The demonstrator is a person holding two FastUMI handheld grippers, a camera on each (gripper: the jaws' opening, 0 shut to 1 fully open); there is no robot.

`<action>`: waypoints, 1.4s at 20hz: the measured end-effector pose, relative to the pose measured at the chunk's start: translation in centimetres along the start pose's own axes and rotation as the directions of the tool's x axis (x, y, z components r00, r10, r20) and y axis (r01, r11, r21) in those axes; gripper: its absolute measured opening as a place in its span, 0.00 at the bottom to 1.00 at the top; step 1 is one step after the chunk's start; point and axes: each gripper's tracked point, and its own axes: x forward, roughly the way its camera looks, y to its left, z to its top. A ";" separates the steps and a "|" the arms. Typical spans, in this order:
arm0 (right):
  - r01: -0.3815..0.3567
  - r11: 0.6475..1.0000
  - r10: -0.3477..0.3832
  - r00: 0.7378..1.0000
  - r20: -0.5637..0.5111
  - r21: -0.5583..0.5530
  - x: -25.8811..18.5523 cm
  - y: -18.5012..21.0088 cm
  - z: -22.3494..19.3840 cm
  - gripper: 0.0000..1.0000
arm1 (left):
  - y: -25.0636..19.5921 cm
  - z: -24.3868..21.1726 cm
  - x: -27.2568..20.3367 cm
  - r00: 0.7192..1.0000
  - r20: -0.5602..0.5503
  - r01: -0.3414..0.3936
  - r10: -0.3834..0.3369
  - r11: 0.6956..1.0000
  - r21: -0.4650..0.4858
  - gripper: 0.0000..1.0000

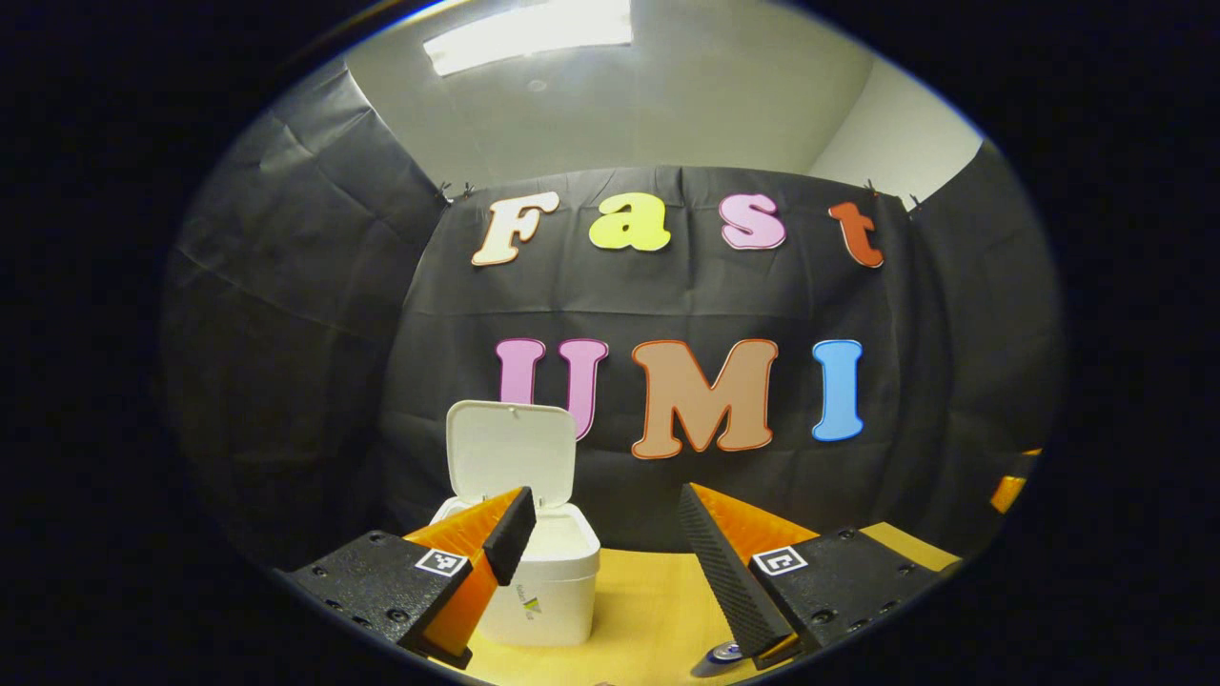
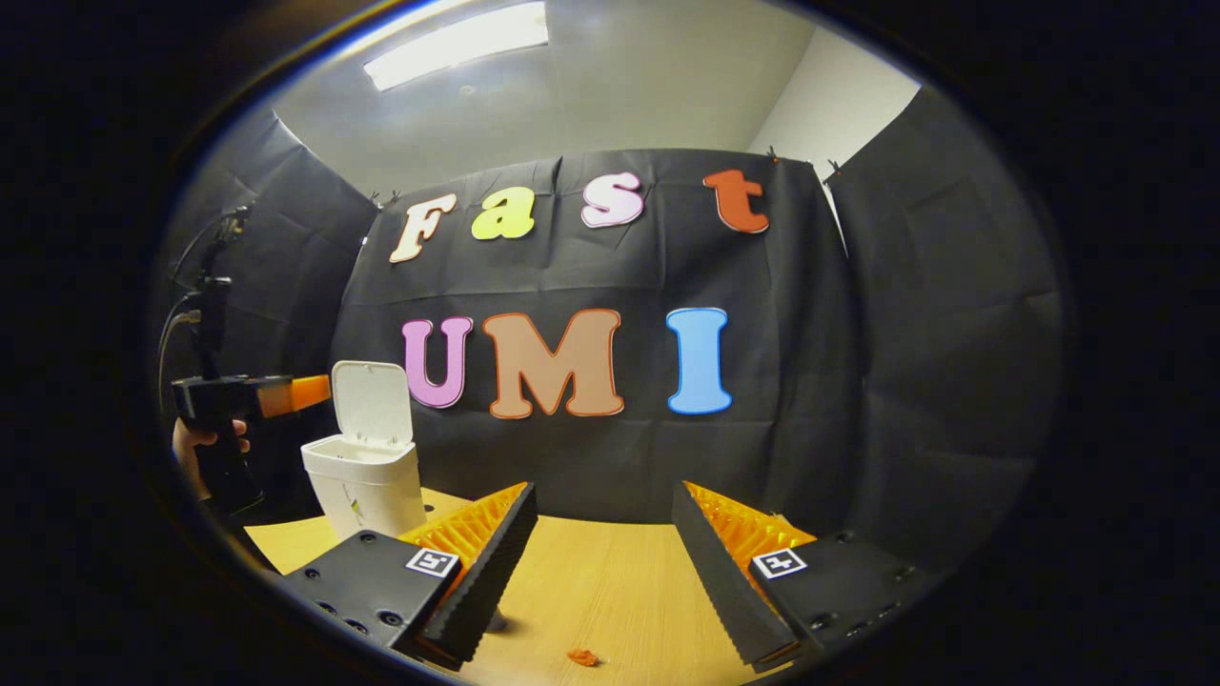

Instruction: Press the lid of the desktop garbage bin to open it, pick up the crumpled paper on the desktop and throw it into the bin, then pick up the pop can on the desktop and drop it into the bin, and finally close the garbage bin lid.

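White plastic bin (image 1: 543,591): stands on the wooden table (image 1: 648,600) with its lid (image 1: 510,453) tipped up and back, mouth open; in the right gripper view it sits off to the left, by the booth wall
Left gripper (image 1: 605,495): fingers spread, nothing between them; its left finger overlaps the front of the bin, so it hovers just before the bin and a little to the bin's right
Right gripper (image 2: 602,491): released, fingers wide, nothing held; over bare table well to the right of the bin
Hand (image 2: 205,448): grips the handle of the other tool, left of the bin in the right gripper view
Step in hand: judging by the raised lid, opening is done and the crumpled paper comes next
Doing it well: keep clear of the lid so it is not knocked shut, go down with fingers wide, close on the bulk of the paper and not a loose edge, carry it over the bin's mouth before letting go
Round silver thing (image 1: 724,654): at the low edge, right of the bin; possibly the pop can's top, I cannot tell
Orange scrap (image 2: 581,656): small, on the table, far right of the bin
Logo (image 1: 526,606): a small mark with writing on the bin's front, too small to read
Square marker (image 1: 441,562): black-and-white code on each finger mount, no readable words
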 end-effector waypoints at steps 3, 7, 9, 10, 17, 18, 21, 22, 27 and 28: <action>-0.016 1.000 0.015 0.998 -0.065 -0.004 1.2 -0.1 -3.4 0.96 | -1.9 0.0 -2.2 1.000 0.008 0.028 -0.028 1.000 -0.008 0.92; -0.048 0.998 0.040 0.974 -0.223 -0.031 2.7 1.1 -10.8 0.96 | -3.3 -0.9 -3.9 0.998 -0.035 0.055 -0.056 0.997 -0.053 0.92; -0.057 0.997 0.039 0.953 -0.302 -0.053 3.2 1.5 -14.9 0.96 | -3.1 -1.2 -4.4 0.997 -0.046 0.054 -0.057 0.997 -0.053 0.92; -0.062 0.996 0.039 0.942 -0.334 -0.059 3.6 1.6 -16.5 0.96 | -3.0 -1.5 -4.7 0.997 -0.053 0.052 -0.055 0.997 -0.050 0.92; -0.091 0.993 0.039 0.858 -0.513 -0.078 4.0 2.7 -25.6 0.96 | -2.3 -3.0 -6.3 0.992 -0.116 0.046 -0.050 0.998 -0.040 0.92; -0.094 0.992 0.036 0.843 -0.536 -0.081 4.1 2.8 -26.9 0.96 | -2.2 -3.0 -6.6 0.992 -0.118 0.044 -0.048 0.998 -0.035 0.92; -0.107 0.990 0.031 0.801 -0.598 -0.092 4.7 2.9 -29.9 0.94 | -1.5 -2.9 -7.0 0.991 -0.127 0.036 -0.037 0.999 -0.006 0.92; -0.113 0.989 0.033 0.783 -0.621 -0.090 4.8 3.1 -30.9 0.85 | -1.4 -3.0 -7.2 0.991 -0.131 0.034 -0.033 0.999 0.003 0.92; -0.161 0.980 0.031 0.704 -0.710 -0.117 4.6 3.4 -34.6 0.67 | 0.0 -2.8 -7.8 0.990 -0.141 0.010 -0.006 1.000 0.029 0.92; -0.172 0.979 0.037 0.691 -0.722 -0.114 4.4 3.6 -35.1 0.65 | 0.2 -2.7 -7.8 0.990 -0.142 0.008 -0.003 0.999 0.033 0.92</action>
